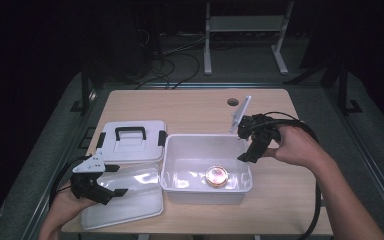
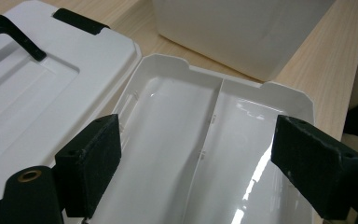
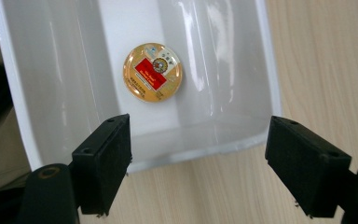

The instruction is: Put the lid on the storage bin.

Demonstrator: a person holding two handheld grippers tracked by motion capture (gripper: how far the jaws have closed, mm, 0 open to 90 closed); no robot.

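Thing in hand: tin (image 3: pixel 153 72) — a round gold tin with a red label, lying flat on the floor of the bin (image 1: pixel 172 185), toward the bin's near-right part.
Right gripper (image 1: pixel 254 145): jaws wide, holding nothing, poised over the bin's right rim.
Tin from right gripper: down and to the left, nearer the person (in the right gripper view it sits ahead, left of centre between the jaws).
Long axis: none — the tin is round, so any approach angle should serve.
Left gripper (image 1: pixel 102 187): jaws wide, empty, over the tray (image 2: pixel 177 154) at near left.
Nearer hand: right, clearly.
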